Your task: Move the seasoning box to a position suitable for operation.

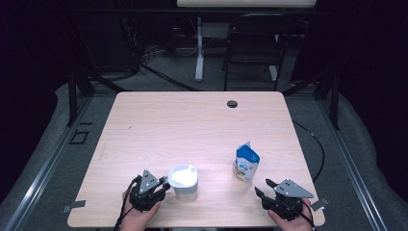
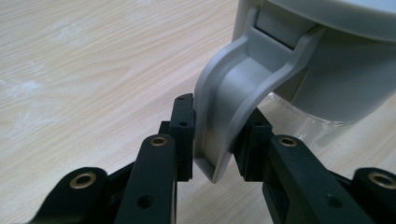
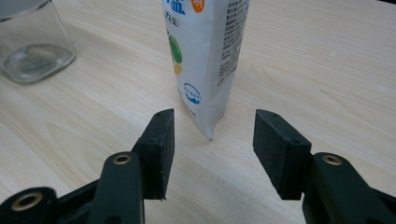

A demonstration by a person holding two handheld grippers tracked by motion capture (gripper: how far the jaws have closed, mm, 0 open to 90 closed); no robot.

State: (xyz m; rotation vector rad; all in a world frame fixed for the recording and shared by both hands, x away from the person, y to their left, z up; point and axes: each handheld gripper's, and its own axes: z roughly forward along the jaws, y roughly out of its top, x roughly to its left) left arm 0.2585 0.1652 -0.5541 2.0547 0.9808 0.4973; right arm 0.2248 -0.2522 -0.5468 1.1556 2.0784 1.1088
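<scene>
- L gripper (image 1: pixel 161 186) sat at the table's (image 1: pixel 192 120) near-left edge, jaws clamped on the grey handle (image 2: pixel 229 116) of the jug (image 1: pixel 183 182), one pad each side.
- Jug stood upright near front edge, just right of that gripper; grey lid on, clear glass base.
- R gripper (image 1: pixel 262 188) jaws were apart, nothing between the pads.
- Pouch (image 1: pixel 246 163) stood upright just ahead of R gripper, apart from it, right of jug.

Both hands rest low at the near table edge; the left gripper (image 1: pixel 161 185) is clamped, the right gripper (image 1: pixel 263 187) holds its jaws apart
</scene>
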